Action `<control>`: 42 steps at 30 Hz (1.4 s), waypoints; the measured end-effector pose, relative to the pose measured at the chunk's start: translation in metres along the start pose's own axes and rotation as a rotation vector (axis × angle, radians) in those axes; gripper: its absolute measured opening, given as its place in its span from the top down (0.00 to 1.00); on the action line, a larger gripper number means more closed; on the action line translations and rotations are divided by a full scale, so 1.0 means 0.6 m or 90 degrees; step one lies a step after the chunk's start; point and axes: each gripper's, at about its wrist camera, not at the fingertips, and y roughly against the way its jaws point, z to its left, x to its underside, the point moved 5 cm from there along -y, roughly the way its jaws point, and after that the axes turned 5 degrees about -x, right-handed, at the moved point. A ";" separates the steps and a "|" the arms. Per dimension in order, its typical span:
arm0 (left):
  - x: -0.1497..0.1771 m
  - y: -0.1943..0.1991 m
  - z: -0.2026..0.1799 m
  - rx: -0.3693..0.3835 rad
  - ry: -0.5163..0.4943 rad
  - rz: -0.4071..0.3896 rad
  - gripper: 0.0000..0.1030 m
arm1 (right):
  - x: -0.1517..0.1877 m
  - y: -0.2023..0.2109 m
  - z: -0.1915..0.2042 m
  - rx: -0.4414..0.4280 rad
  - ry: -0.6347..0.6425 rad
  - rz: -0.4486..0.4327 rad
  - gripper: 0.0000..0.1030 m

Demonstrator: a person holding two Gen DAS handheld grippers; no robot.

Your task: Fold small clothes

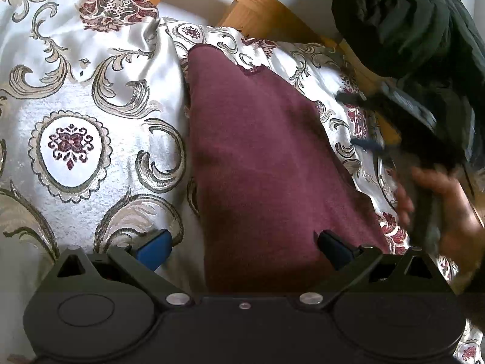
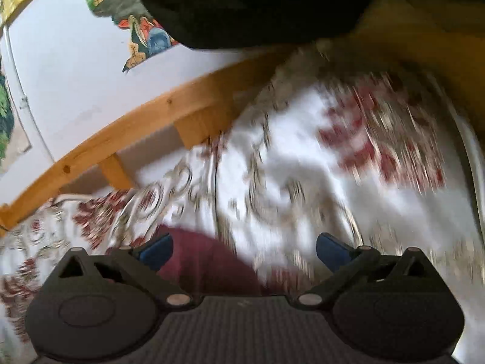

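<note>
A maroon garment (image 1: 257, 163) lies folded flat on the patterned white bedspread (image 1: 91, 115). My left gripper (image 1: 242, 248) is open just above the garment's near edge, with nothing between its blue fingers (image 1: 154, 250). My right gripper (image 1: 360, 121) shows blurred at the right of the left wrist view, held in a hand beside the garment's right edge. In the right wrist view my right gripper (image 2: 244, 251) is open and empty over the bedspread (image 2: 303, 176), with a corner of the maroon garment (image 2: 206, 261) under its left finger.
A wooden bed frame (image 1: 257, 6) runs along the far side by a white wall; it also shows in the right wrist view (image 2: 136, 127). A dark green jacket (image 1: 409, 21) hangs at the right. Colourful pictures (image 2: 136, 21) are on the wall.
</note>
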 end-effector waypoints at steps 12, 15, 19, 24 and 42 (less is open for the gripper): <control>0.004 -0.001 -0.003 -0.006 -0.011 -0.003 0.00 | 0.127 0.006 -0.046 -0.088 -0.194 0.064 0.01; 0.004 -0.001 -0.003 -0.008 -0.012 -0.004 0.00 | 0.131 0.010 -0.063 -0.111 -0.232 0.031 0.01; 0.004 -0.001 -0.005 -0.010 -0.012 -0.003 0.00 | 0.142 0.014 -0.060 -0.114 -0.196 0.018 0.01; 0.004 -0.001 -0.005 -0.011 -0.013 -0.002 0.00 | 0.146 0.007 -0.049 -0.092 -0.161 0.006 0.01; -0.001 0.004 -0.001 -0.004 0.003 -0.003 0.01 | 0.171 0.011 -0.026 -0.055 -0.048 -0.017 0.08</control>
